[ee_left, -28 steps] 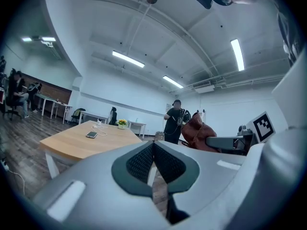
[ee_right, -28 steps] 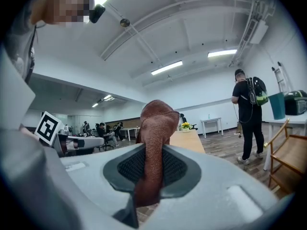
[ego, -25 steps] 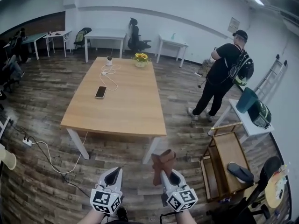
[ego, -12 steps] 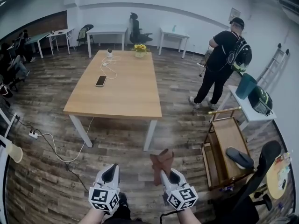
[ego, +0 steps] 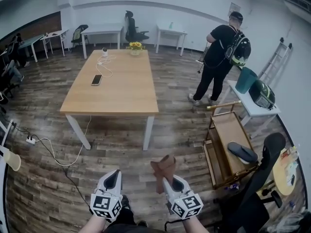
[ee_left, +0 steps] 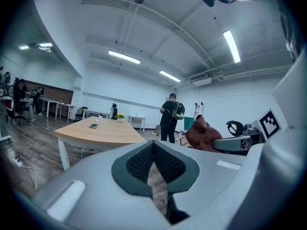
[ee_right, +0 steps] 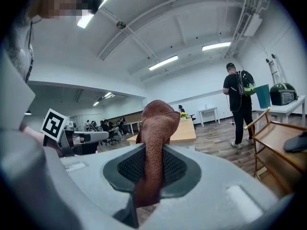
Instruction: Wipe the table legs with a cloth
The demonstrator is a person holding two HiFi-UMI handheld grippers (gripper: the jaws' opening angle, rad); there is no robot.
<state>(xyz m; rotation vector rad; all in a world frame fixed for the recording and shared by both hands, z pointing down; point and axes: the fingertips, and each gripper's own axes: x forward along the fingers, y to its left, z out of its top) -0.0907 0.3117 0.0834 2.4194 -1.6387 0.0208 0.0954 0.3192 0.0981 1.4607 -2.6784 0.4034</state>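
Note:
The wooden table (ego: 116, 89) stands a few steps ahead of me on white legs: the near right leg (ego: 147, 133) and the near left leg (ego: 77, 132) both show. My right gripper (ego: 168, 180) is low in the head view, shut on a brown cloth (ego: 163, 171) that sticks up from its jaws. The right gripper view has the cloth (ee_right: 156, 123) pinched between the pads of the right gripper (ee_right: 152, 153), with the table (ee_right: 184, 132) behind. My left gripper (ego: 112, 179) is shut and holds nothing (ee_left: 153, 150). Both grippers are well short of the table.
A person with a backpack (ego: 219, 57) stands right of the table. A wooden cart (ego: 226, 149) holding a dark shoe (ego: 242, 152) is at my right, beside a black chair (ego: 271, 147). A power strip and cable (ego: 30, 141) lie on the floor at left. A phone (ego: 96, 79) and flowers (ego: 135, 46) are on the tabletop.
In the head view the table and the standing person have drifted left and farther off. Both grippers keep their places, the cloth still held in the right one.

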